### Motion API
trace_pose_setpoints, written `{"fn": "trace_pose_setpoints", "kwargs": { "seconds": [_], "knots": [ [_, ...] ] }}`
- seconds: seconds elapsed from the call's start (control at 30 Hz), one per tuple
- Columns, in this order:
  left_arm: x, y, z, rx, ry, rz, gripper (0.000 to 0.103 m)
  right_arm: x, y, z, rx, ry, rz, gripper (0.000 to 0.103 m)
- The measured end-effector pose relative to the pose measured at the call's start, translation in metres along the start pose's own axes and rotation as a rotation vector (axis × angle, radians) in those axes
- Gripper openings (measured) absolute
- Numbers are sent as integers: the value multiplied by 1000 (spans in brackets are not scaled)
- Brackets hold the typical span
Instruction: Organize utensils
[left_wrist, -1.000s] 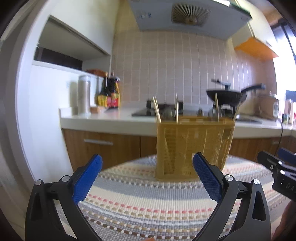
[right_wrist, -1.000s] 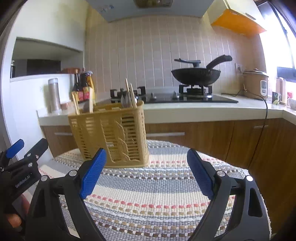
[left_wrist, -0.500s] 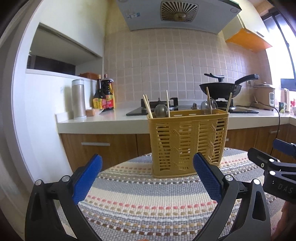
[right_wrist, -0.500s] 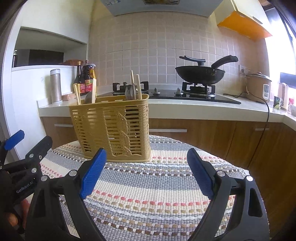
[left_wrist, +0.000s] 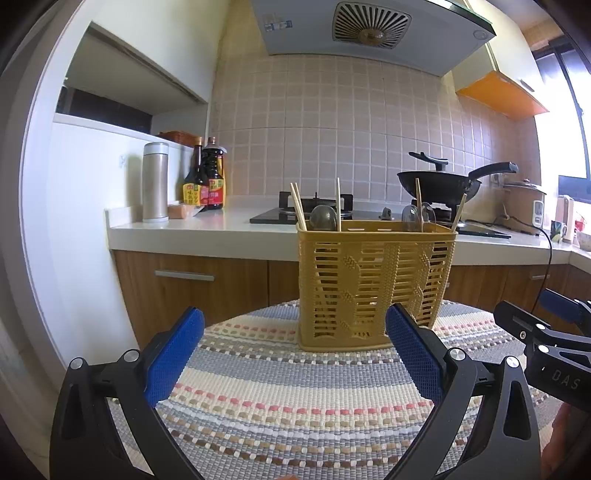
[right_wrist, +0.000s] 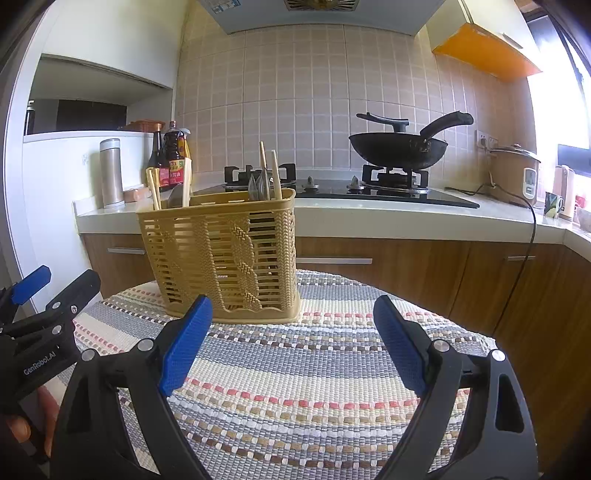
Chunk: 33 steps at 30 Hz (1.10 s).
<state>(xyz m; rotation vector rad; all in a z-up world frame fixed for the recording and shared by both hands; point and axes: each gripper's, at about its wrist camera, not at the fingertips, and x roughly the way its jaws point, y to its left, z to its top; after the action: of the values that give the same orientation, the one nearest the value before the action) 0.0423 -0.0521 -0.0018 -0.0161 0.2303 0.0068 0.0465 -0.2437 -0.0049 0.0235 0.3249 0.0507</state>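
Left wrist view: our left hand-held gripper (left_wrist: 294, 343) spread wide, empty; right hand-held gripper (right_wrist: 292, 334) likewise; yellow basket (left_wrist: 373, 284) holds chopsticks (left_wrist: 298, 212), spoons (left_wrist: 322, 218) on desk (left_wrist: 295, 406).

a home kitchen. a beige tiled wall (right_wrist: 295, 85) backs a white countertop (right_wrist: 369, 218) over wooden cabinets (right_wrist: 406, 273) with metal handles. a black gas hob (right_wrist: 369, 190) carries a dark wok (right_wrist: 399, 147), with a range hood (left_wrist: 369, 33) above it. sauce bottles (left_wrist: 205, 177) and a steel flask (left_wrist: 155, 182) stand at the counter's left end, a rice cooker (right_wrist: 513, 173) at the right. a striped woven cloth (right_wrist: 295, 369) covers the table nearest the cameras.
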Motion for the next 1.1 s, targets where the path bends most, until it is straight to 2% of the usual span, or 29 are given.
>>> {"fn": "trace_pose_setpoints", "kwargs": {
  "seconds": [0.13, 1.1],
  "knots": [
    [1, -2, 0, 8, 9, 5, 95, 3, -4, 1, 20, 10, 4, 89],
    [9, 3, 0, -17, 52, 22, 95, 13, -11, 0, 50, 48, 16, 89]
  ]
}}
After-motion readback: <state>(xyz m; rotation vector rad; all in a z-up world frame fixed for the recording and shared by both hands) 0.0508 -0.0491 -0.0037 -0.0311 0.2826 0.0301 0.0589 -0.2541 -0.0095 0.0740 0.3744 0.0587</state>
